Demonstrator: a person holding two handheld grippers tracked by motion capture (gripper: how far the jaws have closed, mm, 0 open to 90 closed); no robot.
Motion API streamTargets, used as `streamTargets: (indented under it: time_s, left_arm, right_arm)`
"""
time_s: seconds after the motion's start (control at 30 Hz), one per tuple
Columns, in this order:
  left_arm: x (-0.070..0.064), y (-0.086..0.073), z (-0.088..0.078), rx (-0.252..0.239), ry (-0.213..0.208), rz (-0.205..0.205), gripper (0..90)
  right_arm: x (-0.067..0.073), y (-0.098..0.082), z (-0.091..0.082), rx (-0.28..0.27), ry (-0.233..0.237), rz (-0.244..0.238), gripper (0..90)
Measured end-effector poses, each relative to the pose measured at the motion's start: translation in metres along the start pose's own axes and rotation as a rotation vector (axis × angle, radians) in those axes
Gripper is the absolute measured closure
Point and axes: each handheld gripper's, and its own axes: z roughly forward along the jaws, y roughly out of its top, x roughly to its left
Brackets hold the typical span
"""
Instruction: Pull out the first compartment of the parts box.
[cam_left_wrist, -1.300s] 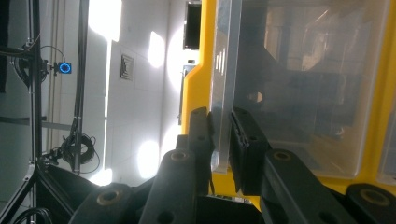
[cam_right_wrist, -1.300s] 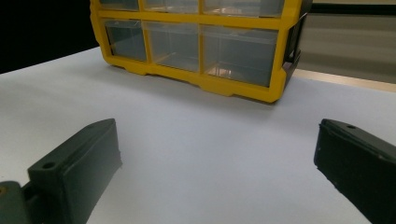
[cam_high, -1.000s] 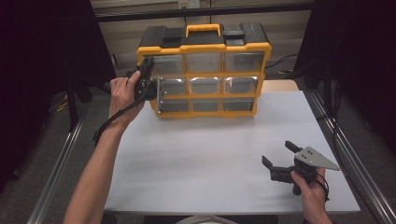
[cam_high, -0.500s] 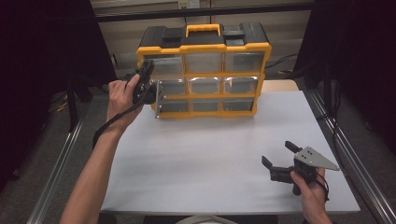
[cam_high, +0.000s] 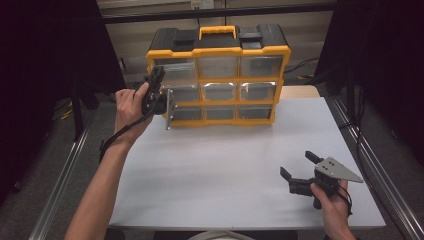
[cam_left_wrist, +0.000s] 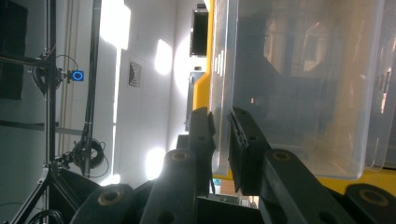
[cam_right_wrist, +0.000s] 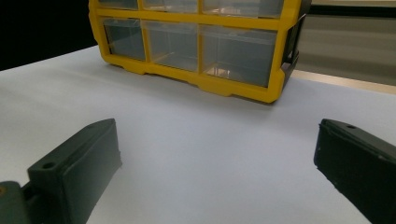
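We see our left gripper (cam_left_wrist: 219, 140) clenched on the clear plastic drawer's (cam_left_wrist: 299, 84) front edge at the yellow-framed organiser's (cam_high: 218, 75) left, our right gripper (cam_high: 299, 170) spread wide over the bare white worktop (cam_high: 225, 165).

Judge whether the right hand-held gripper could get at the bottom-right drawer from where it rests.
Probably yes: the right hand-held gripper is open, and bare table lies between it and the bottom-right drawer of the organizer.

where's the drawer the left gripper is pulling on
In the high view the clear drawer sits in the middle row at the left end of the yellow organizer, at the table's far edge, its front lip pinched by the left gripper.
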Motion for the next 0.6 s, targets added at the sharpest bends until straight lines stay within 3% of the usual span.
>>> streamTargets:
  time_s: [0.6]
  left_arm:
    - [-0.0008, 0.0002, -0.008, -0.016, 0.014, 0.012, 80.7]
  right_arm:
    - [-0.0003, 0.0002, -0.0005, -0.005, -0.004, -0.002, 0.1]
